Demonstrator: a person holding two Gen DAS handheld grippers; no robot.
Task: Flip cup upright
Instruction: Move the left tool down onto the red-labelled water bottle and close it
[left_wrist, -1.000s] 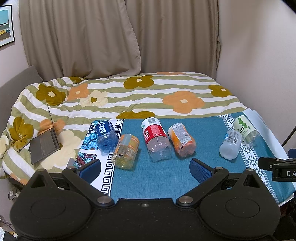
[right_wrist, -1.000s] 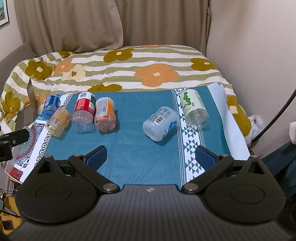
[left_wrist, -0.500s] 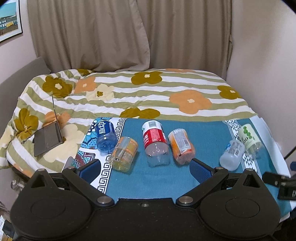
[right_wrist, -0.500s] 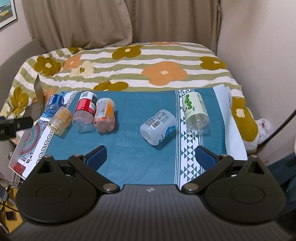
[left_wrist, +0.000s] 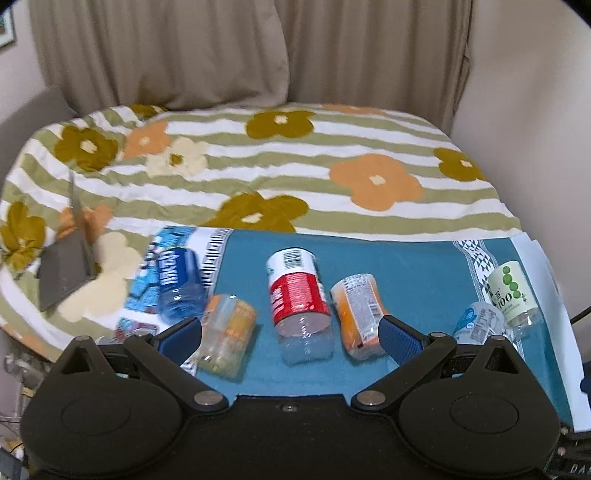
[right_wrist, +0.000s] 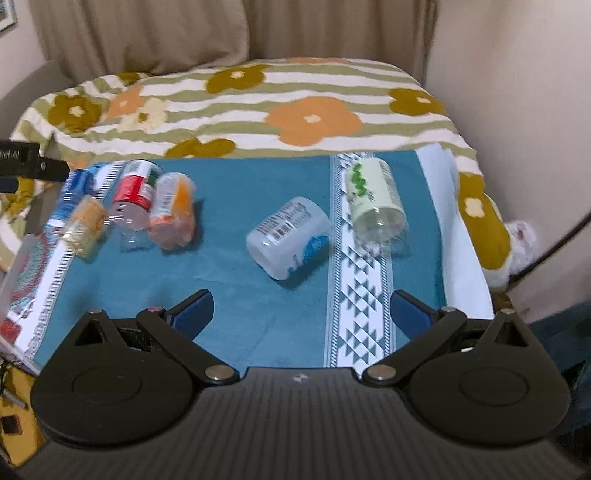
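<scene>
Task not begun: all six cups lying on their sides on the teal cloth (right_wrist: 236, 302) over the bed, from blue-labelled cup (left_wrist: 180, 281) to green-dotted cup (right_wrist: 373, 195), none upright; left tool (left_wrist: 290, 334) and right tool (right_wrist: 301, 314) both spread apart, empty, short of the row.

The left tool (left_wrist: 290, 334) sits at the bottom of its own view, its two blue-padded fingers (left_wrist: 180, 333) spread wide with nothing between them, black linkage arms angling back to the round housings in the lower corners. The right tool (right_wrist: 301, 308) is posed the same way low in its view, blue pads (right_wrist: 409, 313) far apart and empty. A black part of the left tool also pokes in at the right view's upper left edge.
</scene>
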